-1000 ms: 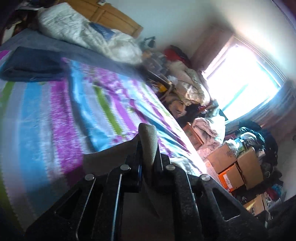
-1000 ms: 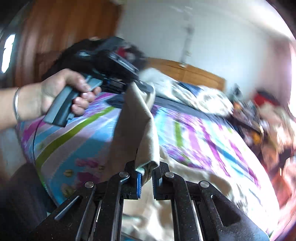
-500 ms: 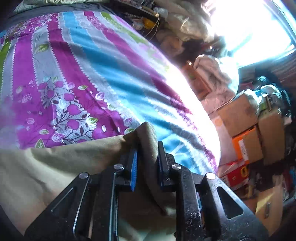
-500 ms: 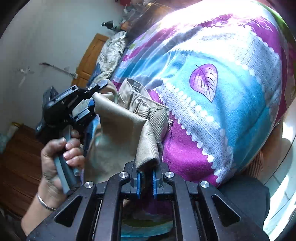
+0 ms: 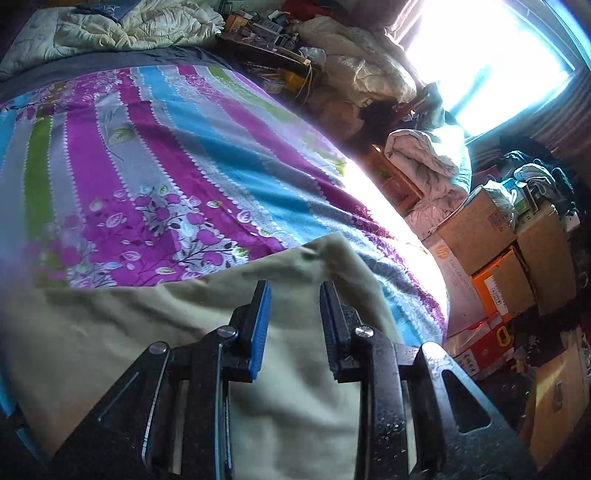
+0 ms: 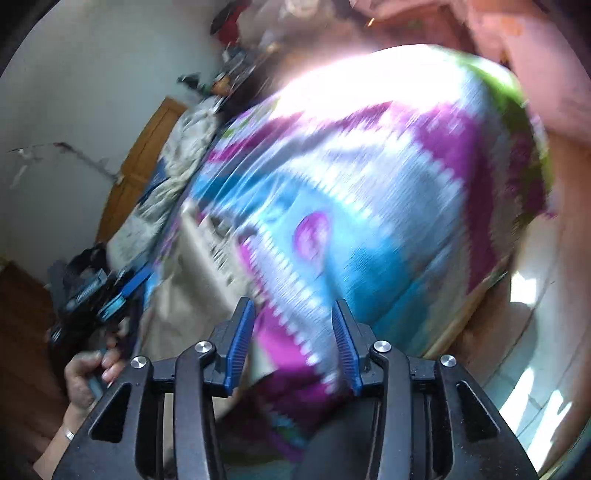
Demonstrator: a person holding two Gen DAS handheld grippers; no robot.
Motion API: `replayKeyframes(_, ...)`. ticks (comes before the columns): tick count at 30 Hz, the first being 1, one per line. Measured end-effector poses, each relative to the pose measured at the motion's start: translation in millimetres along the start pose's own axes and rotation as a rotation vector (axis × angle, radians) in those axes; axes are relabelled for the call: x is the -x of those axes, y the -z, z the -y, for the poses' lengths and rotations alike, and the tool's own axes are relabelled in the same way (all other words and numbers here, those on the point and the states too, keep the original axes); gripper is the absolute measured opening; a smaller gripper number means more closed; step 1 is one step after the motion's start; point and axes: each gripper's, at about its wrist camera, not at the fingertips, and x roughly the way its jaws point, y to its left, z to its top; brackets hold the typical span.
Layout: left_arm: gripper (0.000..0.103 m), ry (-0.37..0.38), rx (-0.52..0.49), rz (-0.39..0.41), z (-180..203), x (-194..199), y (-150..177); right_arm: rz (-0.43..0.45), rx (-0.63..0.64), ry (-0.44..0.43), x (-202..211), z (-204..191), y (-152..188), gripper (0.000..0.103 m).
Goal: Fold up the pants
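Note:
The beige pants lie spread on the striped bedspread at the near edge of the bed. My left gripper hovers just over them, open, with cloth showing between its blue pads but nothing clamped. In the blurred right wrist view the pants lie left of centre with the waistband up. My right gripper is open over the bedspread, holding nothing. A hand grips the other gripper at the far left, beside the pants.
Crumpled white bedding lies at the head of the bed. Cardboard boxes and piled clothes crowd the floor to the right under a bright window. A wooden headboard stands against the wall.
Both grippers have let go of the pants and opened. The cloth has dropped onto the bed. The right gripper is swinging away, so its view is blurred.

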Motion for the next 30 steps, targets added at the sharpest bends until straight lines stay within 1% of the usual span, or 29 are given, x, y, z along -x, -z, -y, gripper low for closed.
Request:
replayKeyframes(1, 0.028, -0.021, 0.005, 0.019, -9.4, 8.1, 1.6, 0.066, 0.023, 0.017, 15.0, 0.7, -11.3, 0.049)
replayKeyframes(2, 0.028, -0.04, 0.017, 0.037, -18.8, 15.9, 1.6, 0.091, 0.067, -0.03, 25.1, -8.1, -19.9, 0.049)
replayKeyframes(3, 0.03, -0.064, 0.032, 0.062, -29.0, 24.9, 1.7, 0.085, 0.145, -0.075, 26.9, -26.1, -28.3, 0.048)
replayKeyframes(4, 0.033, -0.084, 0.046, 0.09, -39.7, 33.9, 4.6, 0.07, 0.242, -0.109, 23.1, -52.2, -34.0, 0.044)
replayKeyframes(5, 0.036, -0.098, 0.066, 0.113, -45.1, 38.8, 3.3, 0.044, 0.326, -0.168, 13.0, -80.1, -39.9, 0.04)
replayKeyframes(6, 0.043, -0.115, 0.097, 0.141, -55.8, 44.7, 5.5, 0.007, 0.384, -0.238, -1.1, -105.0, -43.8, 0.031)
replayKeyframes(7, 0.049, -0.13, 0.124, 0.163, -63.2, 46.7, 6.5, -0.024, 0.42, -0.269, -23.6, -136.2, -48.6, 0.03)
replayKeyframes(8, 0.05, -0.146, 0.149, 0.179, -70.5, 46.6, 6.3, -0.062, 0.45, -0.29, -52.3, -164.4, -53.7, 0.03)
replayKeyframes(10, 0.051, -0.171, 0.203, 0.205, -85.2, 41.2, 2.7, -0.15, 0.452, -0.36, -110.7, -195.6, -59.4, 0.029)
replayKeyframes(11, 0.052, -0.185, 0.214, 0.215, -89.1, 36.2, 0.4, -0.193, 0.457, -0.339, -143.1, -202.6, -60.0, 0.029)
replayKeyframes(12, 0.055, -0.218, 0.213, 0.22, -94.4, 29.2, -2.3, -0.235, 0.484, -0.287, -176.3, -205.8, -55.8, 0.024)
replayKeyframes(13, 0.062, -0.259, 0.21, 0.213, -100.0, 20.4, -4.0, -0.261, 0.51, -0.228, -206.8, -199.8, -51.1, 0.003)
replayKeyframes(14, 0.067, -0.301, 0.226, 0.19, -108.7, 8.7, -3.8, -0.286, 0.475, -0.202, -228.8, -187.5, -50.8, 0.0)
replayKeyframes(15, 0.068, -0.337, 0.285, 0.136, -125.9, -7.7, -0.7, -0.303, 0.394, -0.247, -242.1, -175.4, -58.7, 0.0)
replayKeyframes(16, 0.067, -0.351, 0.311, 0.109, -136.3, -20.0, 1.4, -0.261, 0.365, -0.25, -240.3, -168.7, -65.9, 0.0)
replayKeyframes(17, 0.067, -0.368, 0.303, 0.158, -135.6, -19.2, 1.3, -0.234, 0.327, -0.216, -241.7, -161.1, -72.4, 0.0)
replayKeyframes(18, 0.067, -0.399, 0.306, 0.156, -136.0, -23.7, -1.4, -0.243, 0.265, -0.207, -246.3, -152.1, -77.6, 0.0)
replayKeyframes(19, 0.076, -0.429, 0.291, 0.142, -133.6, -29.6, -5.1, -0.248, 0.226, -0.196, -250.8, -144.6, -83.1, 0.0)
replayKeyframes(20, 0.083, -0.424, 0.269, 0.128, -130.0, -33.7, -8.5, -0.238, 0.212, -0.15, -249.5, -139.6, -87.1, 0.002)
replayKeyframes(21, 0.087, -0.415, 0.245, 0.11, -126.2, -37.3, -11.6, -0.227, 0.214, -0.092, -246.3, -137.9, -92.0, 0.016)
replayKeyframes(22, 0.083, -0.416, 0.23, 0.095, -123.3, -36.4, -14.7, -0.193, 0.23, -0.074, -234.4, -136.7, -98.3, 0.016)
replayKeyframes(23, 0.078, -0.404, 0.227, 0.086, -120.6, -30.6, -17.0, -0.137, 0.25, -0.105, -211.4, -135.7, -103.4, 0.016)
replayKeyframes(24, 0.067, -0.363, 0.229, 0.084, -119.2, -17.8, -18.8, -0.093, 0.278, -0.149, -184.2, -134.9, -105.7, 0.016)
replayKeyframes(26, 0.068, -0.248, 0.214, 0.113, -102.5, 17.8, -16.0, -0.066, 0.351, -0.212, -133.4, -135.1, -98.8, 0.016)
replayKeyframes(27, 0.068, -0.191, 0.178, 0.132, -88.4, 39.3, -10.9, -0.072, 0.399, -0.249, -108.8, -136.2, -88.9, 0.016)
replayKeyframes(29, 0.074, -0.11, 0.09, 0.181, -54.0, 84.0, 17.0, -0.089, 0.49, -0.306, -72.2, -138.9, -61.6, 0.016)
replayKeyframes(30, 0.079, -0.069, 0.055, 0.209, -34.9, 105.1, 36.5, -0.109, 0.53, -0.34, -62.1, -140.9, -46.6, 0.016)
